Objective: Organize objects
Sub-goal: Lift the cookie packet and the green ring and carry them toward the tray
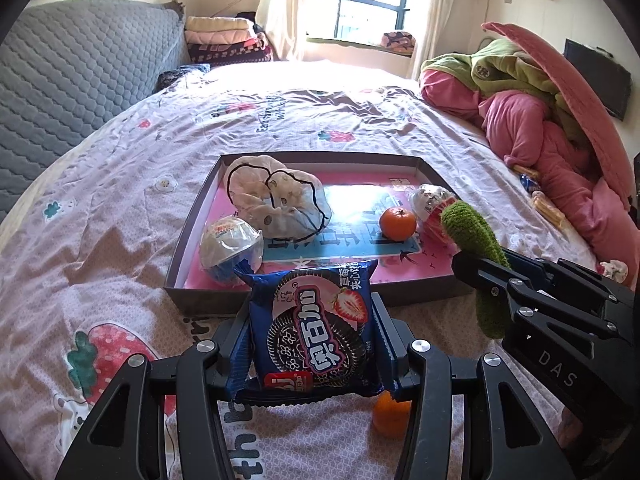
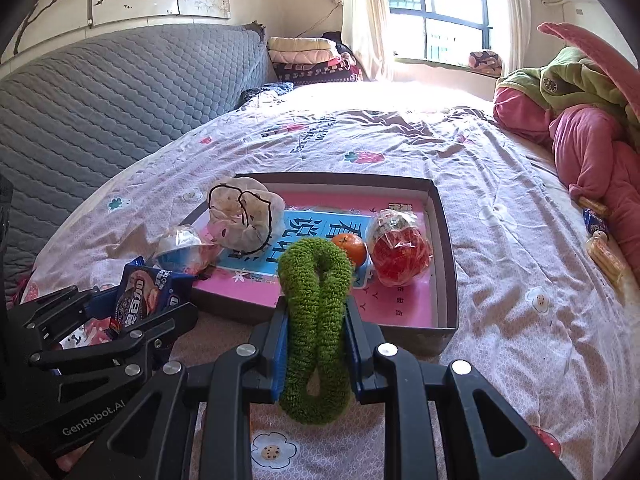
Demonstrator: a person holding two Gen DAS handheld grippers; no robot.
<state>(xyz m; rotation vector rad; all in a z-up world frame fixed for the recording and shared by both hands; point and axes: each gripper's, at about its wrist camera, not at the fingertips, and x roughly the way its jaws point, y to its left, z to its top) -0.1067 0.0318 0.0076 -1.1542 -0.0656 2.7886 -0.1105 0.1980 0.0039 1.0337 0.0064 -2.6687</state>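
Left gripper is clamped on a blue cookie packet, both pads pressing its side edges, the packet standing upright between the fingers with its strawberry-and-biscuit print facing the camera. Over on the other side, the right gripper is squeezed tight on a fuzzy green scrunchie, pinching the loop at its waist so it bulges above and below the fingers. Both tools are held side by side above the bedspread, just short of the near wall of the shallow box tray.

Look past the packet in the left view: an orange lies on the bedspread right under the left gripper, outside the tray.

Inside the tray now. At the near left corner, a wrapped ball with a blue underside. Behind it, touching or nearly so, a crumpled pale cloth piece edged in black. Toward the right side, a second orange, and just beside that a wrapped ball with red inside, close to the right wall.

Further right, well apart from the tray, a heap of pink and green bedding, with a few small snack packs lying at its foot.
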